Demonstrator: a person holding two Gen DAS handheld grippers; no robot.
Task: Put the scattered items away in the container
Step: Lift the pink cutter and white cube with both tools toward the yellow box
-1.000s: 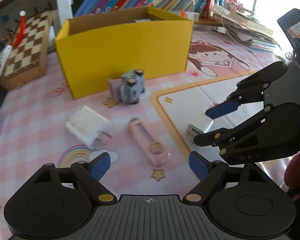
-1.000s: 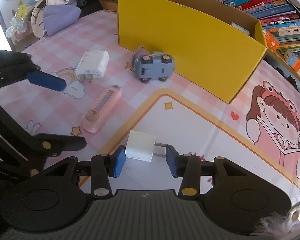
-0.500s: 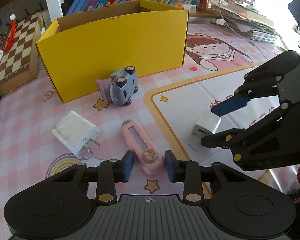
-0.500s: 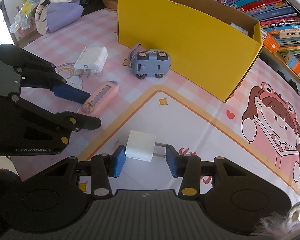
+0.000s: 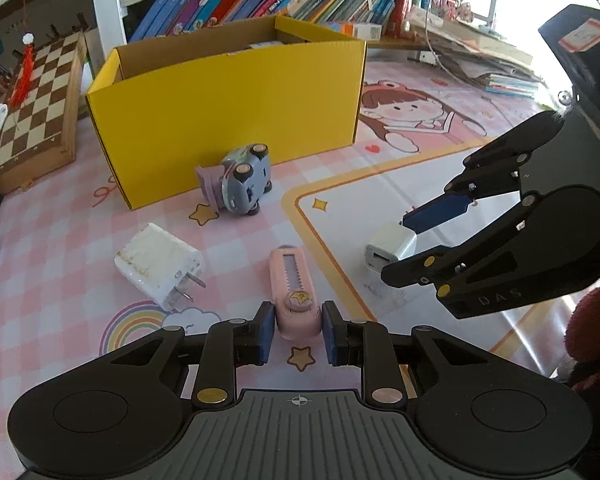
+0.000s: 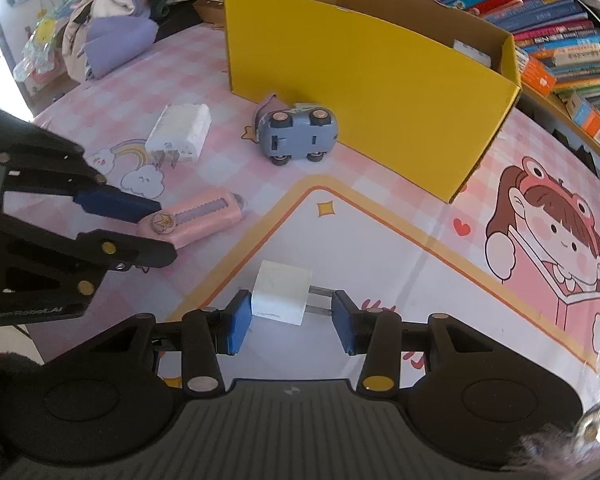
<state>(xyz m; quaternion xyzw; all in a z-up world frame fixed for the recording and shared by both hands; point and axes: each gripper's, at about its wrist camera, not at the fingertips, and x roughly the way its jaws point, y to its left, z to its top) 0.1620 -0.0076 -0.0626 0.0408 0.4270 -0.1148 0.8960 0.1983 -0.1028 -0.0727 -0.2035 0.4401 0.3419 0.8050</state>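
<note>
Left gripper (image 5: 297,332) clamps pink cutter (image 5: 293,294); right gripper (image 5: 416,252) marked "DAS".

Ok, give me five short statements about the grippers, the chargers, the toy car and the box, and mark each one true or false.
1. The left gripper is shut on the pink case. True.
2. The right gripper holds the toy car. False: it is shut on the small white charger, one pad on its body, the other on its prongs.
3. The toy car lies on its side beside the yellow box. True.
4. The big white charger sits inside the box. False: it lies on the mat.
5. The yellow box is closed. False: its top is open.
</note>
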